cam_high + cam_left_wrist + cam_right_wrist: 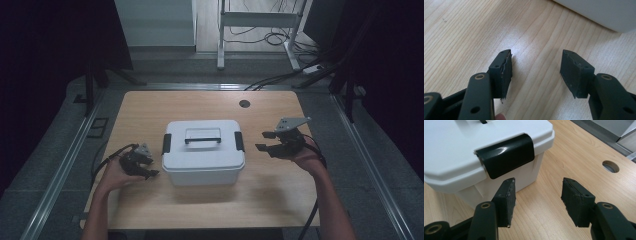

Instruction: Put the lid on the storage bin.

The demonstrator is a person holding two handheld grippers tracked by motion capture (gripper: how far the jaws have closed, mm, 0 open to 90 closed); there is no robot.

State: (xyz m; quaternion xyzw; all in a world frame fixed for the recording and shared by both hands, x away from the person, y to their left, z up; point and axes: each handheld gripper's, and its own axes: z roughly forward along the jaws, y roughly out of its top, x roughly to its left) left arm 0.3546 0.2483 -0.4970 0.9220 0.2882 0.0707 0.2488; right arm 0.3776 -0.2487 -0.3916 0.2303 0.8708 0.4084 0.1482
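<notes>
A white plastic storage box (203, 152) with a lid, a black carry handle (202, 136) and black side latches stands in the middle of the wooden table (150, 107). My left gripper (148, 168) rests low by the box's left side, jaws open and empty over bare wood (536, 72); a corner of the box (604, 12) lies ahead of it. My right gripper (266, 141) hovers just right of the box, jaws open with nothing between them (537, 195). They point at the right black latch (506, 155), a short way off.
A round cable hole (244, 103) sits in the table's far right part, also seen as hole (611, 166). Beyond the table are a white desk frame (260, 20) and floor cables (280, 37). Metal rails run along both sides.
</notes>
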